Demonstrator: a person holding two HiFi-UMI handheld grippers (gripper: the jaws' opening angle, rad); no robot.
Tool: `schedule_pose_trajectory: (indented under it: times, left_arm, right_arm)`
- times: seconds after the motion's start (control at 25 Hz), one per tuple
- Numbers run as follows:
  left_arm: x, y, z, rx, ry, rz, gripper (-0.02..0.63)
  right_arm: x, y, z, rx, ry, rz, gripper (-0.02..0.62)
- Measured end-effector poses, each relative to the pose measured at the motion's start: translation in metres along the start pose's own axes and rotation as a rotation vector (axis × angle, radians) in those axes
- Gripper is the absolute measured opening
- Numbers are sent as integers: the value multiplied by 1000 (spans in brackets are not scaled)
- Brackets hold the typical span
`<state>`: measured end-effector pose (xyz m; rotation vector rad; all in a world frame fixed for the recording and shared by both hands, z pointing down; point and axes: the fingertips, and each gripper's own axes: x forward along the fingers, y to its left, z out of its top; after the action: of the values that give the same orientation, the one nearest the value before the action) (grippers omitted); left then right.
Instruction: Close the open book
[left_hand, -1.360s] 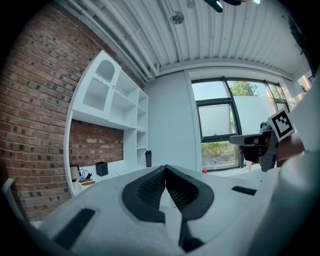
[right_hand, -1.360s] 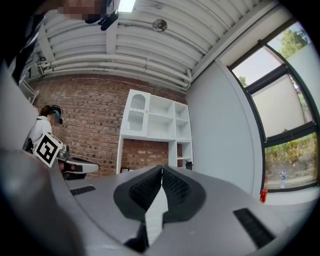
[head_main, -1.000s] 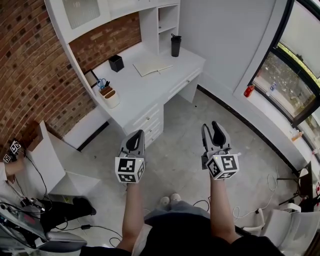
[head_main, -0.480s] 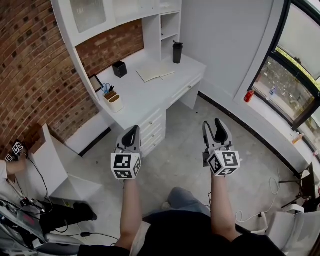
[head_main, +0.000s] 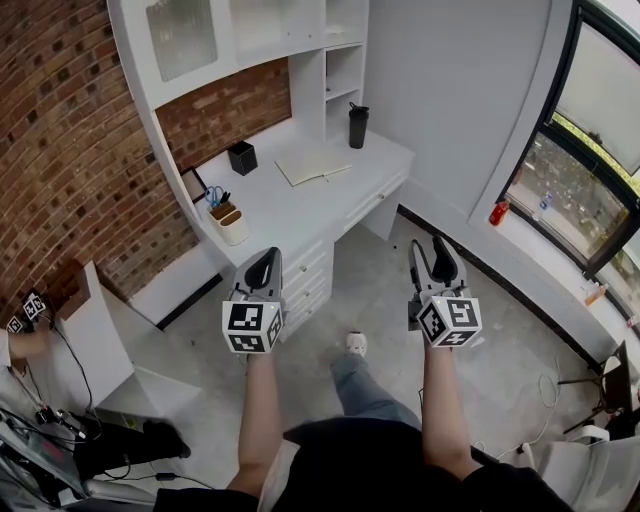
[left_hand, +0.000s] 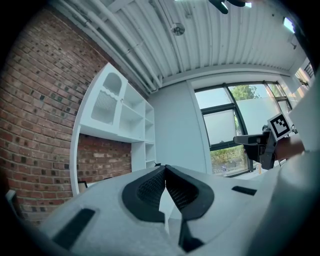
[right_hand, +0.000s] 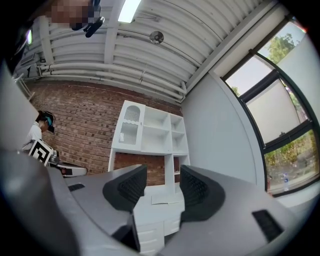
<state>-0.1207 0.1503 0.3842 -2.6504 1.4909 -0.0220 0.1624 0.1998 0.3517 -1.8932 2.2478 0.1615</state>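
Left gripper: jaws closed, tips touching, nothing between them. Right gripper: jaws spread fully apart, empty. Both are held over the floor, pointing toward the white desk. The open book lies flat on the desk top, well ahead of both grippers and touched by neither.

The white table ahead of me has drawers in its front, and the open book lies flat on it towards the far end. A black cup stands upright just beyond the book, and a black box sits at the back edge. At the near end a cream pot and a brown holder stand touching.
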Motion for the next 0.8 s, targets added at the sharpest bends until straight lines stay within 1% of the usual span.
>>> schedule_pose_trajectory:
  times: [0.2, 0.4, 0.52, 0.64, 0.72, 0.8]
  left_arm:
    - [33, 20, 2, 25, -16, 34, 9]
    - [88, 48, -12, 17, -11, 77, 9]
    - [138, 66, -25, 18, -7, 114, 9]
    - [187, 81, -45, 54, 28, 181, 9]
    - [215, 94, -51, 40, 45, 214, 9]
    - [244, 112, -48, 18, 47, 237, 9]
  right_arm:
    - [47, -15, -3, -5, -24, 17, 187]
    - [113, -41, -29, 2, -20, 38, 187]
    - [168, -65, -52, 10, -2, 56, 186]
    - [227, -94, -84, 24, 40, 93, 187]
    - [266, -108, -97, 32, 73, 117, 186]
    - [309, -116, -104, 38, 97, 140, 187]
